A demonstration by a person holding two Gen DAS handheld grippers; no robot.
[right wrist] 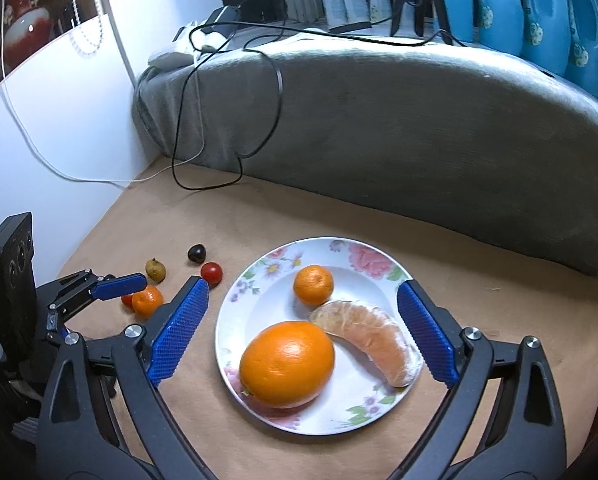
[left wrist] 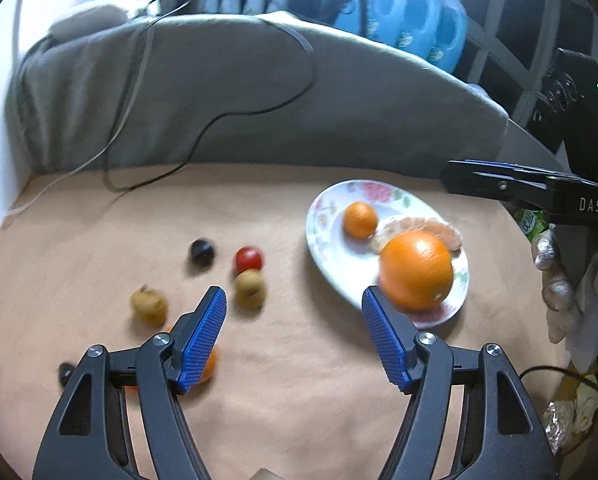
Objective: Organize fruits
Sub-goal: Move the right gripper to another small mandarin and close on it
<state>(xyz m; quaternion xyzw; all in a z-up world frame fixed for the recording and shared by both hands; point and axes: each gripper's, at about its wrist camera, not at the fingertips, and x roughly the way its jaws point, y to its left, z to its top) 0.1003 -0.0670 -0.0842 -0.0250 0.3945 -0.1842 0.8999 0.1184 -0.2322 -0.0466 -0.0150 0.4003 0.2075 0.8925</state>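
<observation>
A floral plate [right wrist: 363, 412] [left wrist: 323, 236] holds a large orange [right wrist: 287, 364] [left wrist: 417, 270], a small mandarin [right wrist: 313, 285] [left wrist: 359, 220] and a peeled segment cluster [right wrist: 371, 340] [left wrist: 449, 236]. Left of it on the table lie a red tomato [left wrist: 249, 259] [right wrist: 212, 272], a dark fruit [left wrist: 202, 252] [right wrist: 197, 253], two brownish fruits [left wrist: 250, 289] [left wrist: 148, 306] and a small mandarin [right wrist: 147, 300] [left wrist: 207, 364]. My left gripper [left wrist: 293, 300] [right wrist: 119, 284] is open above the loose fruits. My right gripper [right wrist: 303, 292] is open over the plate.
A grey cushion [right wrist: 399, 120] with black and white cables [right wrist: 187, 128] lies behind the table. Blue bottles [right wrist: 539, 8] stand behind it. A white wall [right wrist: 59, 120] is at left. Foil wrappers [left wrist: 567, 412] lie at the table's right edge.
</observation>
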